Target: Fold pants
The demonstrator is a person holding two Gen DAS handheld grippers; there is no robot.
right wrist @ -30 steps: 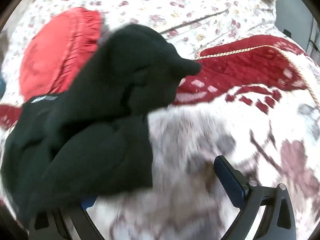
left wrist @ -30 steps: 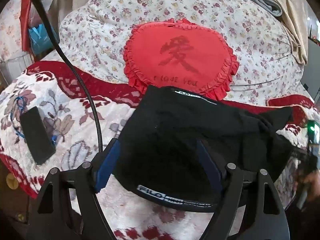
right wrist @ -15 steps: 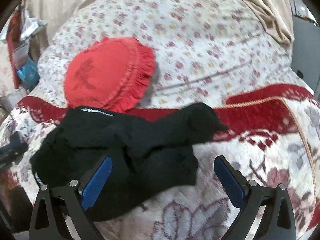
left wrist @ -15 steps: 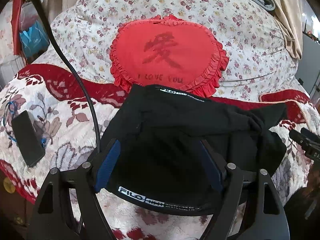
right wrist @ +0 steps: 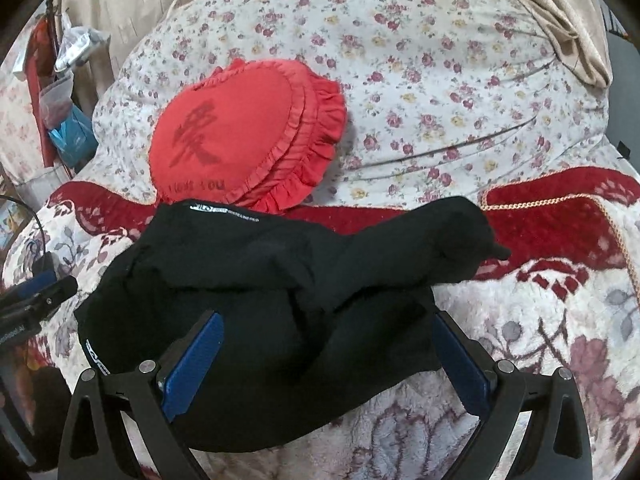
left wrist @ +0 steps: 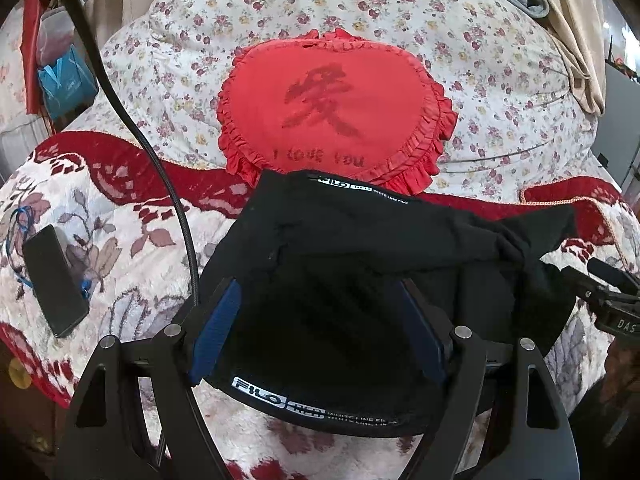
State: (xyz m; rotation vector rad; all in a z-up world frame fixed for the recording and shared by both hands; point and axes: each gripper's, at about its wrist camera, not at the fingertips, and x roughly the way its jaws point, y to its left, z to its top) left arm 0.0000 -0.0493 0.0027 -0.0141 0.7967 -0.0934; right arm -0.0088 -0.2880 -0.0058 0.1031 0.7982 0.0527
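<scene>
Black pants lie folded in a loose bundle on the floral blanket, a white-lettered waistband at the near and far edges; they also show in the right wrist view. My left gripper is open above the near waistband end, its blue pads either side of the cloth. My right gripper is open above the bundle's right end, where a leg end sticks out right. Each gripper's tip shows at the edge of the other's view.
A red heart cushion leans on a flowered pillow just behind the pants. A black phone lies on the blanket at left, and a black cable runs past it. Beige cloth hangs at back right.
My right gripper has pulled back from close over the pants and steadied, both pads now in view. My left gripper drew back slightly. The pants stay where they lie.
</scene>
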